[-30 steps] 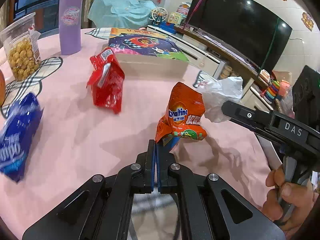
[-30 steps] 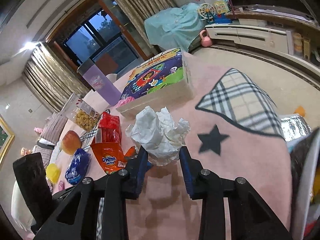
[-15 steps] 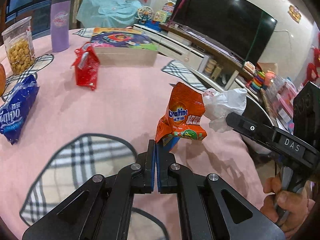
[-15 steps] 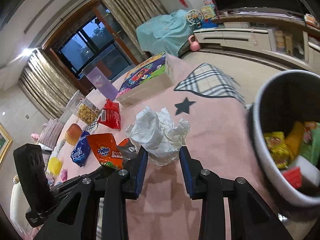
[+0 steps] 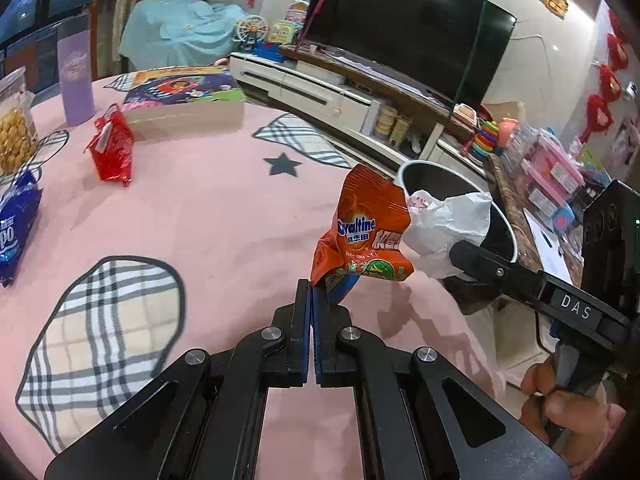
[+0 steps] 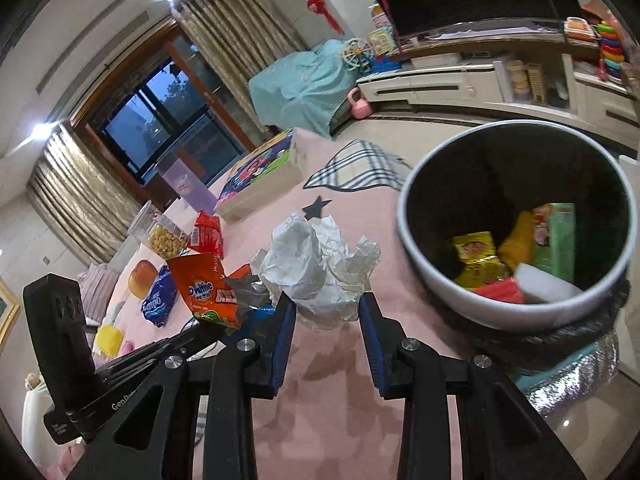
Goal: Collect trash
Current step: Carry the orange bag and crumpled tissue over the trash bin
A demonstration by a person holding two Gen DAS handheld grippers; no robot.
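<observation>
The round bin stands just off the table's edge; in it lie a yellow packet, a green carton, a red wrapper and a white block; on the table a clear jar of puffed snacks stands near a purple tumbler. The table wears a pink cloth with plaid patches and a dark star; a television fills the wall behind. The left tongs, pressed fully together, pinch one orange Ovaltine packet by its lower corner, held above the cloth near the bin; the right tongs, partly open, grip one crumpled white paper beside the bin's rim. Two packets lie on the cloth, one red, one blue; one boxed game.
</observation>
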